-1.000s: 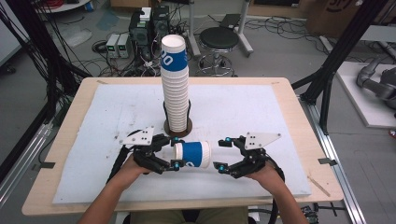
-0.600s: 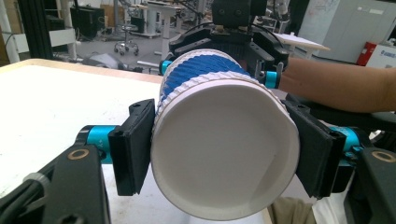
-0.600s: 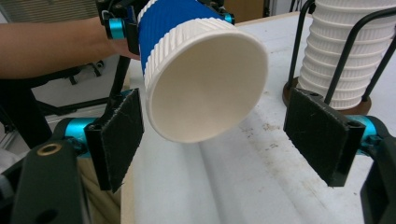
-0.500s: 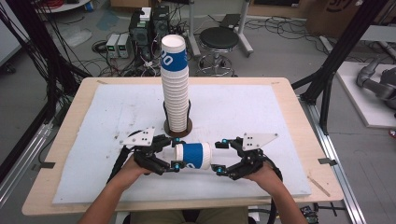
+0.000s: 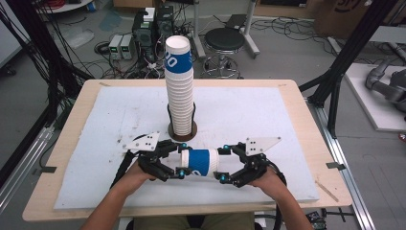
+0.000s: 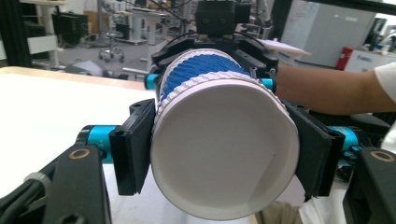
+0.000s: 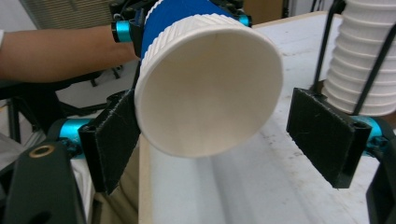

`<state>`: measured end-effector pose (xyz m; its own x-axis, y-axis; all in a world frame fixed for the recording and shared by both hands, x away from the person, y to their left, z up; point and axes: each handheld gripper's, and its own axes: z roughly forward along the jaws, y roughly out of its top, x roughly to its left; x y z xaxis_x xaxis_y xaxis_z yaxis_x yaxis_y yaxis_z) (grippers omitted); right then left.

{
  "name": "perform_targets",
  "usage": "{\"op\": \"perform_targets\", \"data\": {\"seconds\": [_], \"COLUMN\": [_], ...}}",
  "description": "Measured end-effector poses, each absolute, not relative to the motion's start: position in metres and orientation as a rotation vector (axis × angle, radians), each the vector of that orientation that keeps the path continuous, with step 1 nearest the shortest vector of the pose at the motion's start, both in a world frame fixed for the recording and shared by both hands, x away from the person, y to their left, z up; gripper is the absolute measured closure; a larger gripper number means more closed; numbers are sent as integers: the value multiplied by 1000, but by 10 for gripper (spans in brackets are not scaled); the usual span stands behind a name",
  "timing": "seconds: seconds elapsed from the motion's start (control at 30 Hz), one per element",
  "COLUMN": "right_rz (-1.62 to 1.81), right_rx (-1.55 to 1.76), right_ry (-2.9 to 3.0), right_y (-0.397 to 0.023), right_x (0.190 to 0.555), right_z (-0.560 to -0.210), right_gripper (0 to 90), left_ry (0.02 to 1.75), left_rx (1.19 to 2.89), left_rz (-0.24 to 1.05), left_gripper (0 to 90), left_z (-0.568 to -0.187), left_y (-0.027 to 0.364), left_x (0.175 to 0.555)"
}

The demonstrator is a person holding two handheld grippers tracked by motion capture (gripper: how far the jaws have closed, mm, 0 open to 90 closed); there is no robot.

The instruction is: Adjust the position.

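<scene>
- Step, I judge: handover of paper cup (image 5: 201, 162), which lies sideways above the mat (image 5: 268, 120), in front of the cup stack (image 5: 180, 91).
- My left gripper (image 5: 181, 170) clamps its base.
- My right gripper (image 5: 221, 165) has just been opening; jaws flank the rim, one clearly off it.
- Next: draw right clear, seat cup on stack.
- Stack's holder base mostly hidden.

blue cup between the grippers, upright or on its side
On its side: the blue cup lies level above the table, base in the left gripper.
</scene>
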<state>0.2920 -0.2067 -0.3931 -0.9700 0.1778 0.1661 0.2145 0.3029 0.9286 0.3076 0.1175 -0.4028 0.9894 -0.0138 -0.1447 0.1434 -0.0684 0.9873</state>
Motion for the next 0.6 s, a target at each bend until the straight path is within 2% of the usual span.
{"op": "perform_targets", "data": {"seconds": [0.3, 0.6], "right_rz": [-1789, -1811], "right_rx": [-345, -300], "right_ry": [-2464, -2480], "right_y": [-202, -203], "right_x": [292, 291], "right_z": [-396, -395], "right_gripper": [184, 292], "left_ry": [76, 72], "left_rx": [1633, 1632], "left_rz": [-143, -142], "left_gripper": [310, 319], "left_z": [-404, -405], "left_y": [115, 117], "left_x": [306, 307]}}
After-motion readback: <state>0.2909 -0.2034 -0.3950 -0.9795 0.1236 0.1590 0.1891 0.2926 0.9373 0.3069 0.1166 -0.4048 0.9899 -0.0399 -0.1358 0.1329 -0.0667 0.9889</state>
